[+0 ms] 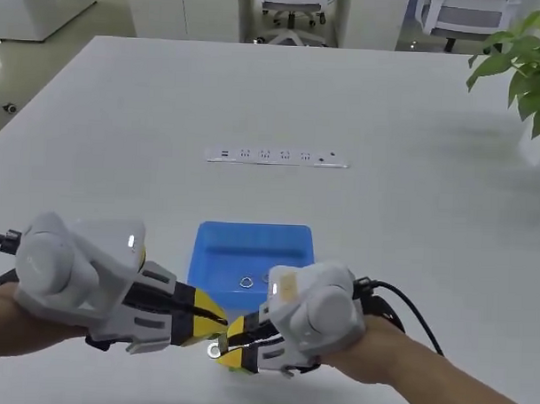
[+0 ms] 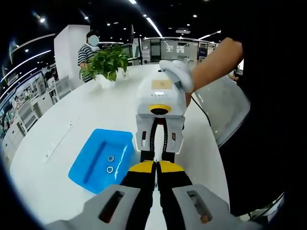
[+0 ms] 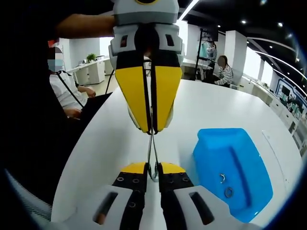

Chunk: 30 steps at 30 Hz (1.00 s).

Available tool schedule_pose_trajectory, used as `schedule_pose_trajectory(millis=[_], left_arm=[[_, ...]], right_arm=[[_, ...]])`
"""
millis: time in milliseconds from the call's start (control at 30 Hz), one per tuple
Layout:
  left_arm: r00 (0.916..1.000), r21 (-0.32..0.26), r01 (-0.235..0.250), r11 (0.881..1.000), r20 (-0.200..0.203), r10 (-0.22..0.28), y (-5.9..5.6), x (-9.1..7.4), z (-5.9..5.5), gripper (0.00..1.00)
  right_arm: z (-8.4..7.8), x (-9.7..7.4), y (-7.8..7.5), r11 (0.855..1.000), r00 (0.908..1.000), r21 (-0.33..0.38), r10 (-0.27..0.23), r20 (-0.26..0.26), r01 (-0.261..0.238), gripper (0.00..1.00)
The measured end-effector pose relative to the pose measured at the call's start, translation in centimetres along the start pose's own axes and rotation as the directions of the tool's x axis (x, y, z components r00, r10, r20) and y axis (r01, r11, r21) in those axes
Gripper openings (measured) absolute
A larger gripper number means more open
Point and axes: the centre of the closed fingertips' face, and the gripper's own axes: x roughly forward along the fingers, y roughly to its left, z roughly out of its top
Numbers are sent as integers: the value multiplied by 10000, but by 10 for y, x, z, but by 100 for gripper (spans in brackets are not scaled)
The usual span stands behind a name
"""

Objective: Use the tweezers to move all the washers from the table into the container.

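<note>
**Washer** (image 1: 213,349): lay flat, hole up, on table (image 1: 385,215), btw. near edge and near wall of container (image 1: 251,241). Round, so no long axis to line up. Sat just below the meeting jaws, touching neither as far as visible. Judged a shade nearer right gripper (image 3: 153,167) than left gripper (image 2: 156,165).

**Tweezers** (image 3: 152,148): spanned jaw to jaw above washer, long axis approx. parallel w/ near edge. Legs converged toward left gripper, so tips prob. pointed to person's left.

**Right gripper:** clenched on wide end of tweezers.

**Left gripper:** pinched on narrow end.

**Next move (judged):** needed tips freed, then tilted down onto washer.

**Two washers** (image 1: 246,282): lay inside container, toward its near wall.
</note>
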Motion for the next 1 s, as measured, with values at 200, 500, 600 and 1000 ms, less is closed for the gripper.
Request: schedule_pose_trajectory(millis=[200,500,600,1000], left_arm=[[10000,-93,-78,9999,-57,78,1,0,0,5],[9998,-48,-142,9999,-168,141,1,0,0,5],[9996,-96,-186,9998,-194,184,0,-1,0,6],[9980,-555,-616,9966,129,624,2,-11,6,18]], right_arm=[[0,0,0,10000,10000,16,-21,-31,21,9],[0,0,0,10000,10000,-85,-8,-87,8,9],[0,0,0,9999,9999,-162,9,-120,-11,9],[10,-5,1,9996,10000,-281,-42,-70,40,9]])
